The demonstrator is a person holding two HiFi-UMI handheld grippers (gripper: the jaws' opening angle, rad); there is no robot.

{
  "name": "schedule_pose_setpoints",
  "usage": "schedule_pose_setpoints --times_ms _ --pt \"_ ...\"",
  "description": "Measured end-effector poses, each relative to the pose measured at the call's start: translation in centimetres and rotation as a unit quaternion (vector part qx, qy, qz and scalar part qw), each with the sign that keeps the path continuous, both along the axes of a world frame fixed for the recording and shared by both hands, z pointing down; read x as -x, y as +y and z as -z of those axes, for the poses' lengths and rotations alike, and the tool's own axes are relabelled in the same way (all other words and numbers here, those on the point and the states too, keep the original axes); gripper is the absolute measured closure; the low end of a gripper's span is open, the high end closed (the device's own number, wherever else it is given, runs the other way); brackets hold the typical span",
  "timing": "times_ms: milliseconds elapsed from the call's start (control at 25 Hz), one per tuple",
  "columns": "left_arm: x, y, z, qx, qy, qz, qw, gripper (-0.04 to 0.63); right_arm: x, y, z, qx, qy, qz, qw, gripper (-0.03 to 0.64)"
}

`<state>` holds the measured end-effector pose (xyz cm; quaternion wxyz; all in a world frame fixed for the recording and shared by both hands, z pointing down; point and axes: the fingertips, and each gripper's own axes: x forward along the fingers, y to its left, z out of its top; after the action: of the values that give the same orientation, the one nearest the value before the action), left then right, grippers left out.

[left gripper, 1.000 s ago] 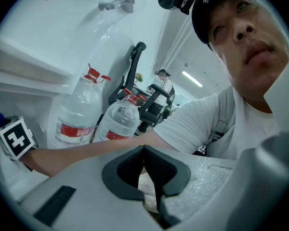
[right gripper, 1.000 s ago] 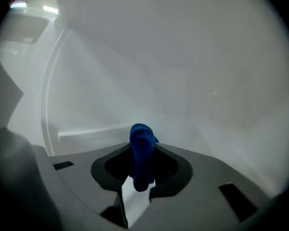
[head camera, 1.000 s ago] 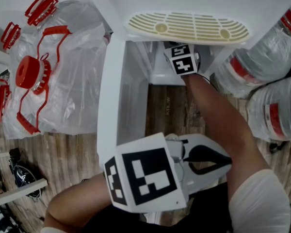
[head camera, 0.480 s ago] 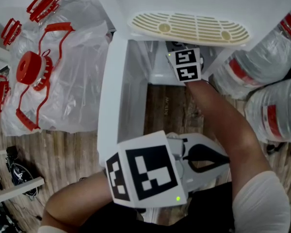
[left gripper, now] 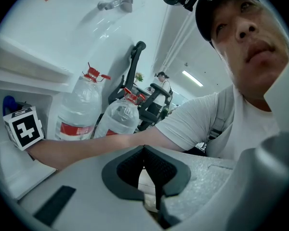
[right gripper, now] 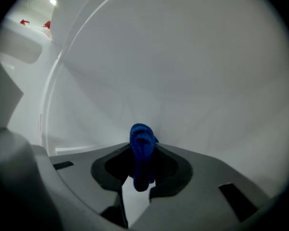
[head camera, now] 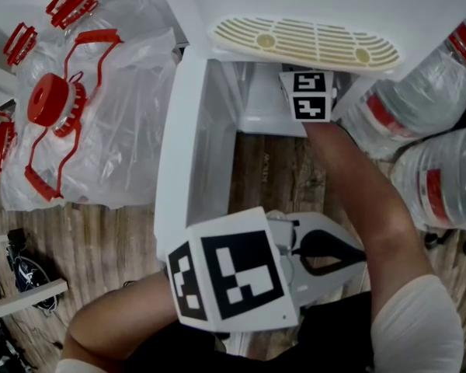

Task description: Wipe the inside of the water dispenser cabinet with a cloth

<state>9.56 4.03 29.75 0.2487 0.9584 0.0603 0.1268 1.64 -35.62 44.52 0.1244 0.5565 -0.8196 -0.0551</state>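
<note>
White cabinet [head camera: 196, 154] interior: right gripper [right gripper: 143, 153] fingers clamped on blue cloth [right gripper: 141, 138]; left gripper [left gripper: 145, 150] fingers together; bottle [head camera: 439, 189] label red, unreadable.

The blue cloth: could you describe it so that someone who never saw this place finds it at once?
Find the white water dispenser cabinet standing open under the cream slotted drip tray. The right gripper reaches inside it, and the small blue bunched cloth is pinched between its jaws. It is the only blue thing there; the walls around it are white.
</note>
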Motion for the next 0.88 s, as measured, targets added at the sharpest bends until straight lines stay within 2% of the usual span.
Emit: schedule_pose_setpoints --times_ms 360,680,880 --pt "0.2 -0.1 0.2 -0.002 -0.001 0.005 1.0000 0.595 0.9 -0.8 -5.5 0.069 0.031 0.003 0.997 0.528" --pt "0.3 0.0 0.2 -0.005 0.000 0.006 1.0000 0.595 1.0 -0.6 -10.8 0.178 0.011 -0.007 0.984 0.526" --pt "0.4 0.1 0.3 -0.005 0.000 0.004 1.0000 0.595 0.7 -0.1 -9.7 0.166 0.004 -0.010 0.986 0.526"
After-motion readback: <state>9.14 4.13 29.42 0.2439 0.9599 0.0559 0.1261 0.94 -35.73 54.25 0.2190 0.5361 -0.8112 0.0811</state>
